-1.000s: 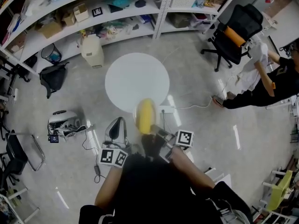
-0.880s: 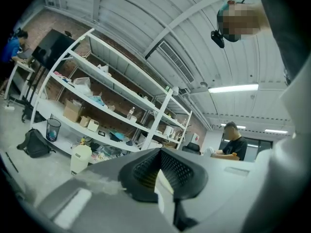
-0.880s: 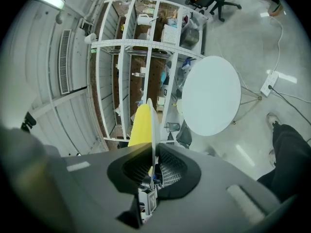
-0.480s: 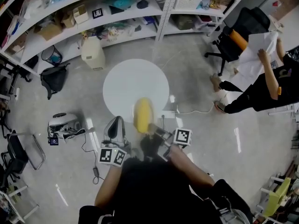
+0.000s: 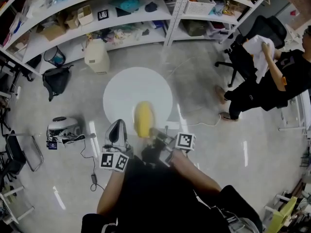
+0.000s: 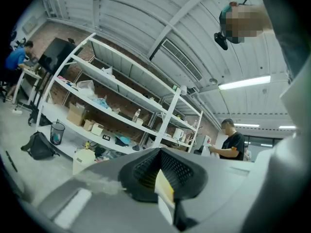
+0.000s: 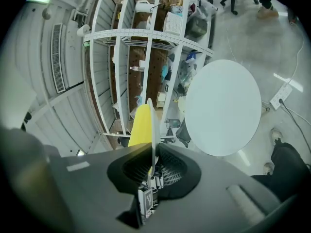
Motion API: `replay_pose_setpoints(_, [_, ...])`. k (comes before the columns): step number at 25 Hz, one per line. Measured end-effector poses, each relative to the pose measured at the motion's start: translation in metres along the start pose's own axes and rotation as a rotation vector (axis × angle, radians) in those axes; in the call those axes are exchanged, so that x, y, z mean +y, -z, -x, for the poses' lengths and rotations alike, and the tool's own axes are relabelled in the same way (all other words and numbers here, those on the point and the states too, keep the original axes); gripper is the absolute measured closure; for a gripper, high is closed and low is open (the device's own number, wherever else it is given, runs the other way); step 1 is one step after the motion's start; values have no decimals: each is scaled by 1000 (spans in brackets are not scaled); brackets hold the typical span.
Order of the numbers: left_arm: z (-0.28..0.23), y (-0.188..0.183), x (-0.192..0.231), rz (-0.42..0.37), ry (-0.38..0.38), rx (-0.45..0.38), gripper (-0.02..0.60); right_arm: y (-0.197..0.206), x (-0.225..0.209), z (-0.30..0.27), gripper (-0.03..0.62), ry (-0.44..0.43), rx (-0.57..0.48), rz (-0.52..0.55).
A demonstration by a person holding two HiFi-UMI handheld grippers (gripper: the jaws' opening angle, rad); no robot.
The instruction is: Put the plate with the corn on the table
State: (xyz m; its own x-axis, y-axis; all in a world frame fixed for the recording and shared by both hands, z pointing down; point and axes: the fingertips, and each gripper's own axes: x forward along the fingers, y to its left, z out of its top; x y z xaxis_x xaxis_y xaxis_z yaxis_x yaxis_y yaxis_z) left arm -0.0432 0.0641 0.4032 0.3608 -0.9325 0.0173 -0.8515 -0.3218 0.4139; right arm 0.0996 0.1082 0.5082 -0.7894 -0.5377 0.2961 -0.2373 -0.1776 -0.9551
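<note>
The round white table (image 5: 131, 91) stands just ahead of me, and in the right gripper view the table (image 7: 223, 106) lies to the right of the jaws. My right gripper (image 5: 154, 133) is shut on the rim of a thin white plate (image 7: 152, 130), seen edge-on. The yellow corn (image 5: 144, 119) shows as a blur over the table's near edge, and the corn (image 7: 141, 125) lies against the plate's left face. My left gripper (image 5: 118, 134) hangs left of the plate with its jaws together, holding nothing I can make out. The left gripper (image 6: 163, 191) points up at the shelves.
White shelving (image 5: 121, 13) with boxes runs along the back. A white canister (image 5: 96, 54) and a black bag (image 5: 55, 80) sit on the floor by it. A device with cables (image 5: 63, 129) lies at the left. A person (image 5: 272, 81) stands by an office chair (image 5: 248, 47) at the right.
The table has drawn nearer, so the corn and plate now overlap its near edge. The person at the right has moved up beside the chair. Both grippers keep their hold.
</note>
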Motion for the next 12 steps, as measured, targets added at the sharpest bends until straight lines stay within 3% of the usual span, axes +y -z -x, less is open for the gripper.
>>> replay_pose_setpoints(12, [-15,-6,11,-12,-54,-16,577,-26,-2,-20,554,2,46,23])
